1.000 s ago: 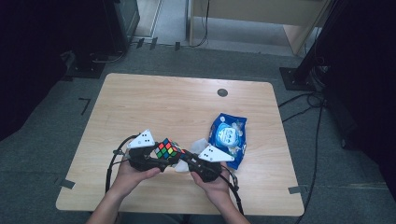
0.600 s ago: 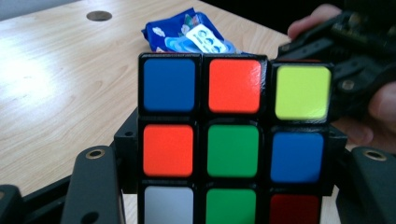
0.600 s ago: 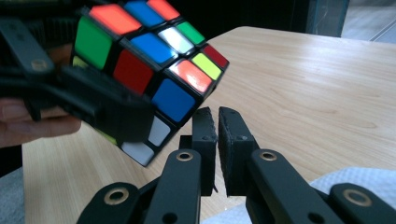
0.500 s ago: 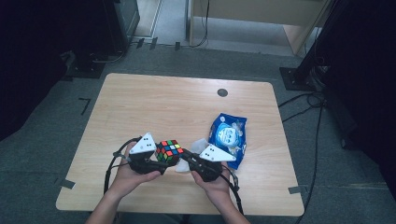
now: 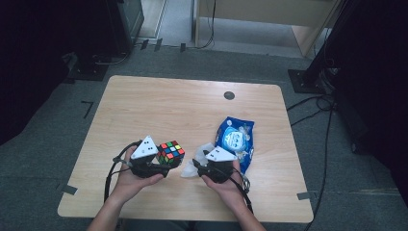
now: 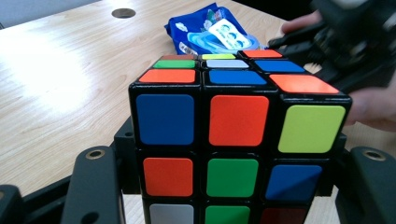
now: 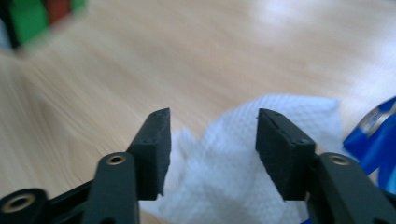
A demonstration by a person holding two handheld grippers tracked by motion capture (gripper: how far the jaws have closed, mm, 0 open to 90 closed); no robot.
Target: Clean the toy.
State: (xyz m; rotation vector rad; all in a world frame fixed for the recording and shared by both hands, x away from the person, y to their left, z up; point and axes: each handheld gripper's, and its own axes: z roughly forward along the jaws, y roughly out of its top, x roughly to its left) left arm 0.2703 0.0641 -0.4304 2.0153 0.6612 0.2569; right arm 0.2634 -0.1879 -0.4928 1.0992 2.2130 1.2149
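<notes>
One puzzle cube (image 5: 170, 152), one white tissue (image 5: 199, 156), one blue wipes pack (image 5: 235, 142), two hand-held grippers.

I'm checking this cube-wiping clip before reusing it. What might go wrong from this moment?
1. The right gripper has just been opening over the white tissue, pads off it; closing again may pinch a mere fold, or shove it toward the blue wipes pack.
2. The left gripper clamps the Rubik's cube by its lower part only; a push on top might twist a layer or tilt it.

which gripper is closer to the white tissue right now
Right. The right gripper hangs just over the white tissue, fingers apart. The left gripper holds the cube off to its side.
</notes>
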